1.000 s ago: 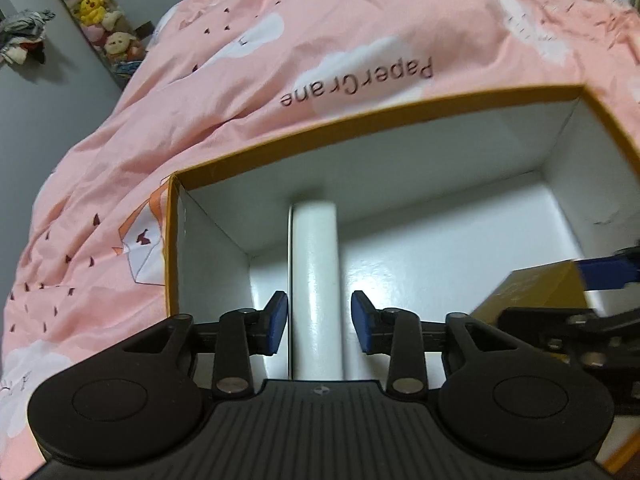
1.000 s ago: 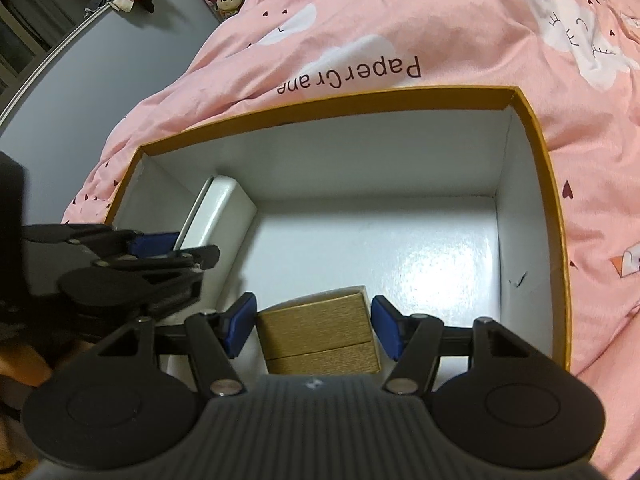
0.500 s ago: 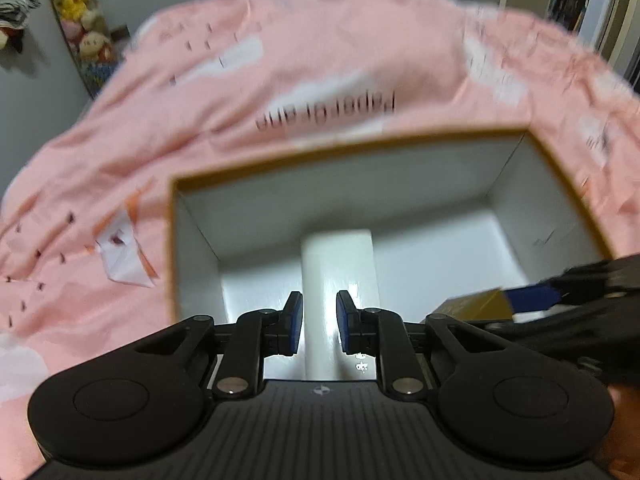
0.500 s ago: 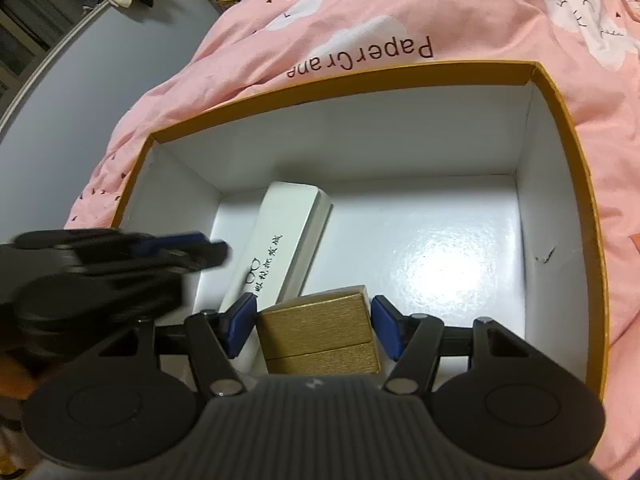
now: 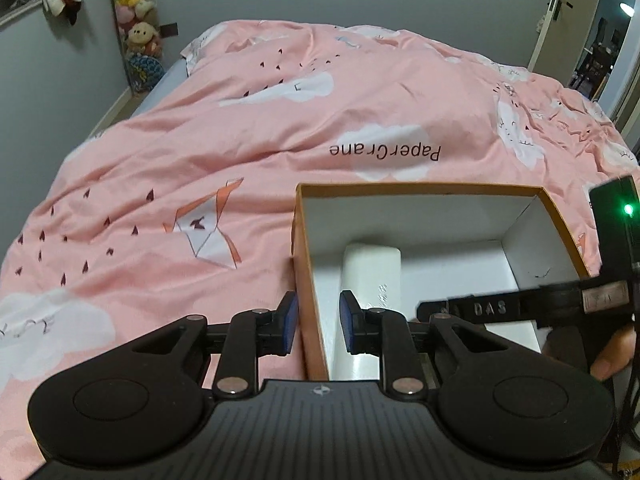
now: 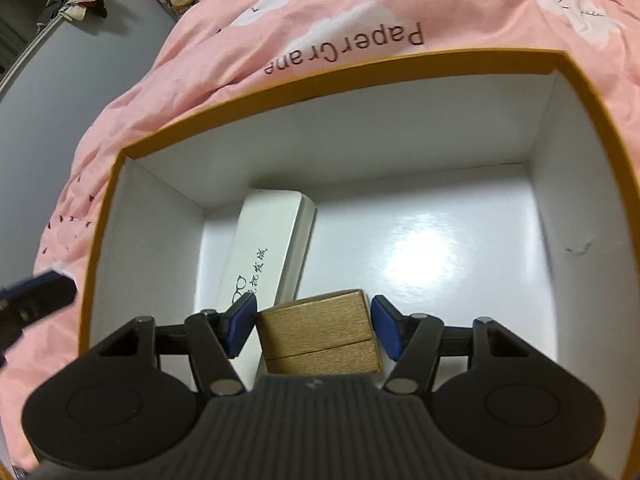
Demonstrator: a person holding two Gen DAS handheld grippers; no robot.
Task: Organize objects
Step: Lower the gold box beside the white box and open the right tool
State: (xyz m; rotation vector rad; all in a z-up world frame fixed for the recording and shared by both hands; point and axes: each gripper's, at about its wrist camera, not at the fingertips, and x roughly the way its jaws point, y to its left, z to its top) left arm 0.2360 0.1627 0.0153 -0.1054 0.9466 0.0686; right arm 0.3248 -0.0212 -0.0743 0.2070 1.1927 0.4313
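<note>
An orange-rimmed open box with a white inside lies on the pink bed cover; it also shows in the left wrist view. A white glasses case lies along the box's left wall, also in the left wrist view. My right gripper is low inside the box, its pads beside a gold box with small gaps on each side. My left gripper is empty, raised, its fingers astride the box's left wall without touching.
The pink bed cover with cloud and "PaperCrane" prints surrounds the box. A grey wall and plush toys stand at the far left. A doorway is at the far right. The right gripper's body crosses the left wrist view.
My left gripper let go of the white case, closed up, then rose and shifted left out of the box. The right gripper's pads have eased off the gold box.
</note>
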